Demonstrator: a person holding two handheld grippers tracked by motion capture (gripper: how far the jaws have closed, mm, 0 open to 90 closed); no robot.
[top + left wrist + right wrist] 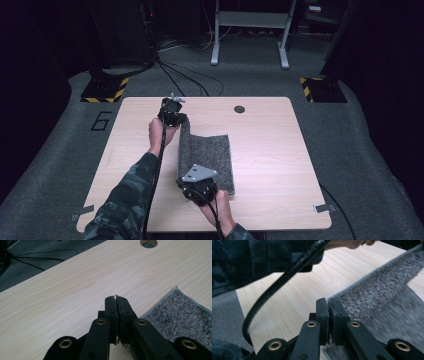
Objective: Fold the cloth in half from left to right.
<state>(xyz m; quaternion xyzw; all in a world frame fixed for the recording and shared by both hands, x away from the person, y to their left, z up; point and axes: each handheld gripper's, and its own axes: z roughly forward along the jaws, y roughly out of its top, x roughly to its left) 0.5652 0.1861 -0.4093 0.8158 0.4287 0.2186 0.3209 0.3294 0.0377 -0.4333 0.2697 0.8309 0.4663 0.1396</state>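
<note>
While both grippers are pinching the grey cloth along its left edge, I'm seeing its long axis running from me toward the table's far side. I'm clamping the left gripper on the far corner and the right gripper on the near one, jaws fully closed.

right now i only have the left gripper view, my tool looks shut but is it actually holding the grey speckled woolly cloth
observer: Yes. From the high view, the left tool pinches the far left corner of the grey speckled woolly cloth.
operator: wheres the other tool
observer: The right tool is shut on the cloth's near left corner, right at the stitched edge.
operator: so is the cloth off the table
observer: Only its left edge is raised, between the two tools. The right part lies flat on the light wooden table.
</note>
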